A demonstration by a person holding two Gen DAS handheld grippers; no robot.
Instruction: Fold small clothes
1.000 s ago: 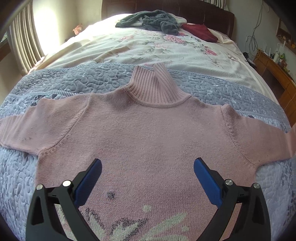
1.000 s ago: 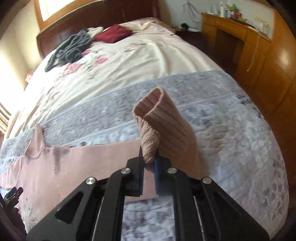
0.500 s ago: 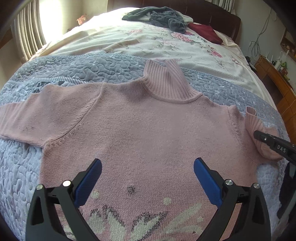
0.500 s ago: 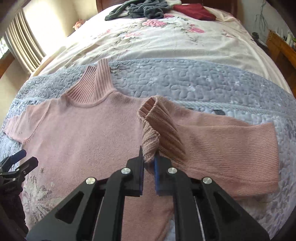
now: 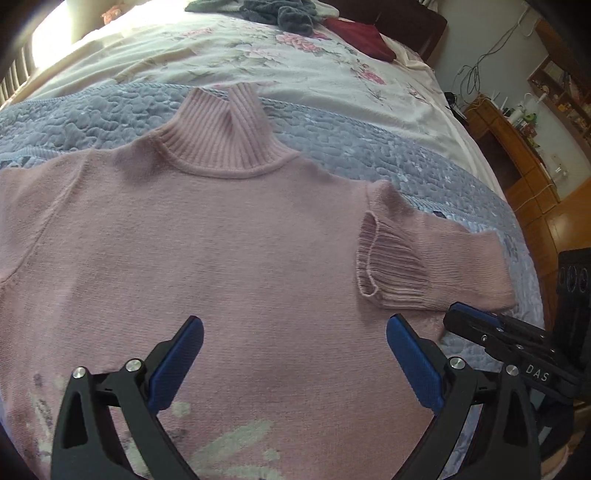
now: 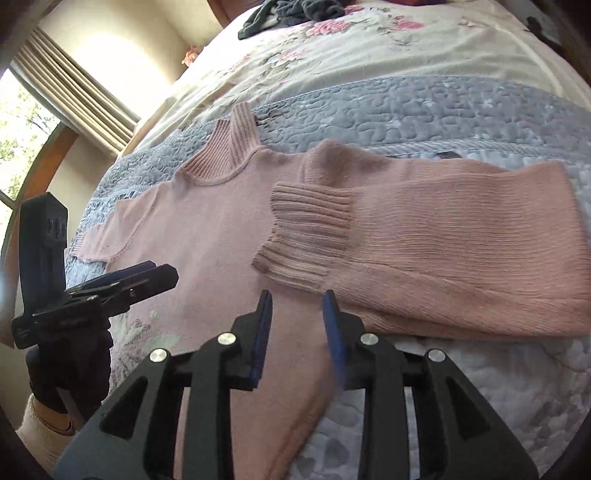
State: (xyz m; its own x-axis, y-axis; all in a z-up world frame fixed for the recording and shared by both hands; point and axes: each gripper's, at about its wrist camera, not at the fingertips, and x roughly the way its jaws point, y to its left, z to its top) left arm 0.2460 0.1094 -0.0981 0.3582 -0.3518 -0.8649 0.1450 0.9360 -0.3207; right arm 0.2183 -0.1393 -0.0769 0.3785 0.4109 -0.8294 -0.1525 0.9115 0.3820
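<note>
Left gripper (image 5: 295,354) at 6 o'clock, blue pads spread wide, holding nothing, above pink knitted turtleneck sweater (image 5: 207,258). Right gripper (image 6: 297,314) partly open, holding nothing, just short of ribbed cuff (image 6: 306,236). "DAS" printed on right gripper arm at 4 o'clock in left view. Sleeve folded across sweater chest. Sweater flat on grey-blue quilted bedspread (image 5: 351,147). Far, 12 o'clock: grey rumpled cloth (image 5: 280,11), dark red cloth (image 5: 362,33).

- Sweater (image 5: 207,258): far sleeve and hem cut off by the left wrist view's edges.
- Grey clothes (image 5: 273,11) beyond sweater: partly cropped.
- Shelf items (image 5: 524,114) beside sweater: too small to identify.
</note>
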